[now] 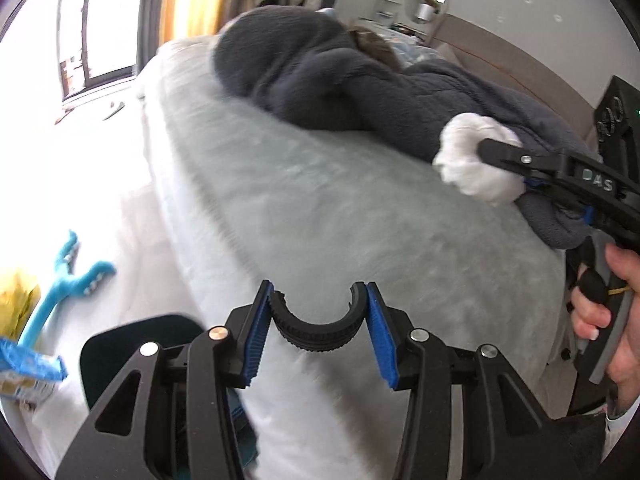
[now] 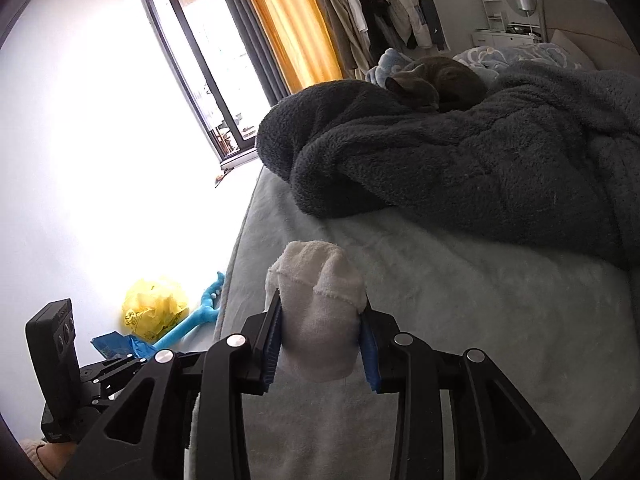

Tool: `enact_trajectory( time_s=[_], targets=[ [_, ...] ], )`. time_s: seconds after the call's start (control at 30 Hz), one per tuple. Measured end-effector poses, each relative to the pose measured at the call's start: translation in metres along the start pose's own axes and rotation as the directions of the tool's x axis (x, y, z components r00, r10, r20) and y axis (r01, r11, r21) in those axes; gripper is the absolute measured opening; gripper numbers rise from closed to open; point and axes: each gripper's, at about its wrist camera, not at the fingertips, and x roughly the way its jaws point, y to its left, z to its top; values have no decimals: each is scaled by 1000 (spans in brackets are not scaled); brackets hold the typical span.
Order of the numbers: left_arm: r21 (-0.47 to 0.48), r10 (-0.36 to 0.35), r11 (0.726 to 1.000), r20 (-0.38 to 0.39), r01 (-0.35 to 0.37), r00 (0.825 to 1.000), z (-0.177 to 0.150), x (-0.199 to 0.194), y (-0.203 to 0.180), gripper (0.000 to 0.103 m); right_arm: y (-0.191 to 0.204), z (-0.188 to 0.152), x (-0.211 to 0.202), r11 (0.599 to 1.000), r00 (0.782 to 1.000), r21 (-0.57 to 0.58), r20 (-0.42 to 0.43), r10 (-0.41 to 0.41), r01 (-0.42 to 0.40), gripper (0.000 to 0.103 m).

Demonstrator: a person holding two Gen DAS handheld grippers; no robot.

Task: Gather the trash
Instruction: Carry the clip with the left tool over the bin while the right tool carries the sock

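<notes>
My left gripper (image 1: 318,322) is shut on a black ribbed C-shaped piece (image 1: 318,340) that bridges its blue pads, above the edge of the pale grey bed (image 1: 320,208). My right gripper (image 2: 320,344) is shut on a white wad of terry cloth (image 2: 318,312), which looks like a sock. The left wrist view shows that gripper (image 1: 496,152) at the right with the white wad (image 1: 468,160), held by a person's hand (image 1: 600,312) in front of the dark blanket. Both grippers hang over the bed's near side.
A dark fleece blanket (image 2: 460,160) is heaped on the bed, with a grey cat (image 2: 440,80) curled behind it. On the bright floor beside the bed lie a yellow bag (image 2: 154,312), a blue forked plastic tool (image 2: 188,324) and a blue wrapper (image 2: 116,344). A window and orange curtain (image 2: 288,28) stand beyond.
</notes>
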Motion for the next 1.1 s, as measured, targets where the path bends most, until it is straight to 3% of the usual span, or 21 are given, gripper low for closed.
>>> enact_trajectory(
  time_s=[0.6, 1.1],
  targets=[
    [-145, 89, 984, -70, -99, 994, -51, -29, 95, 49, 106, -26, 38, 985, 992, -131, -71, 107, -115, 35],
    [-213, 131, 961, -208, -176, 969, -86, -22, 156, 49, 167, -39, 75, 963, 975, -184, -143, 170, -195, 35]
  ],
)
